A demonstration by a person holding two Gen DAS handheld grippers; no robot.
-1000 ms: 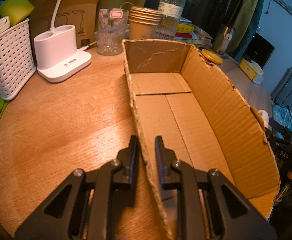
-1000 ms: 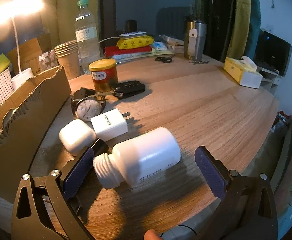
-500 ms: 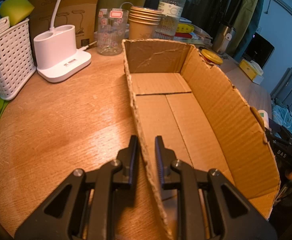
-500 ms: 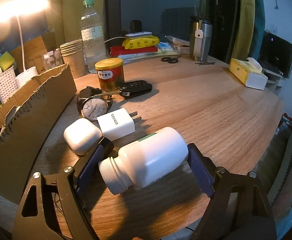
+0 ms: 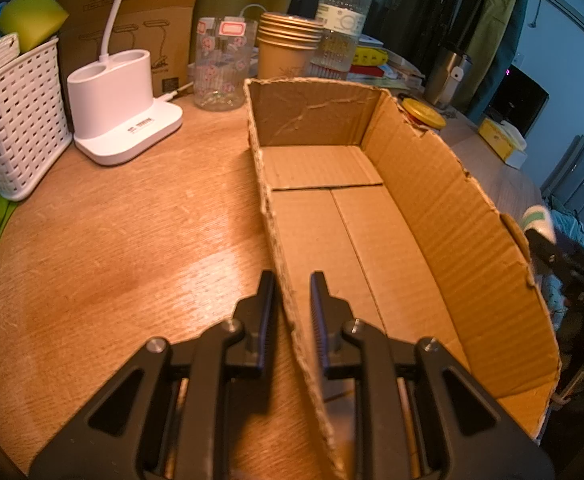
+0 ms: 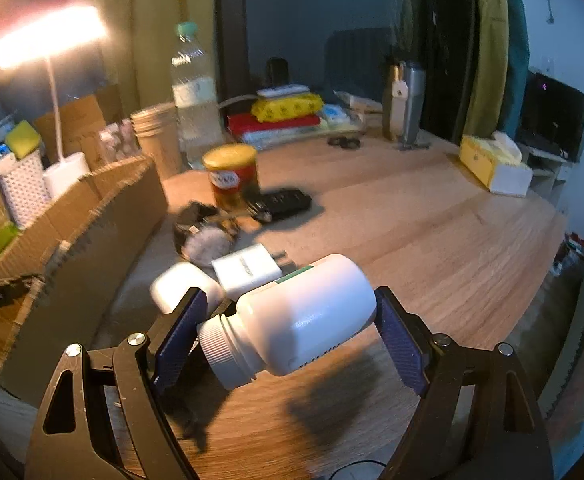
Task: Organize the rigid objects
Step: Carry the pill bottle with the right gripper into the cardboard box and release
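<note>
My left gripper is shut on the near left wall of an empty, torn cardboard box, one finger inside and one outside. My right gripper is shut on a white plastic bottle, gripped end to end on its side and held just above the table, with its shadow below. Behind the bottle lie a white earbud case, a white charger plug, a wristwatch, a black car key and a yellow-lidded jar. The box stands left of them.
Left of the box are a white lamp base and a white basket. Behind it stand a glass, stacked paper cups and a water bottle. A tissue box and a steel flask sit far right.
The right jaws closed from wide open onto the white bottle and raised it off the table. The left gripper and the box have not moved.
</note>
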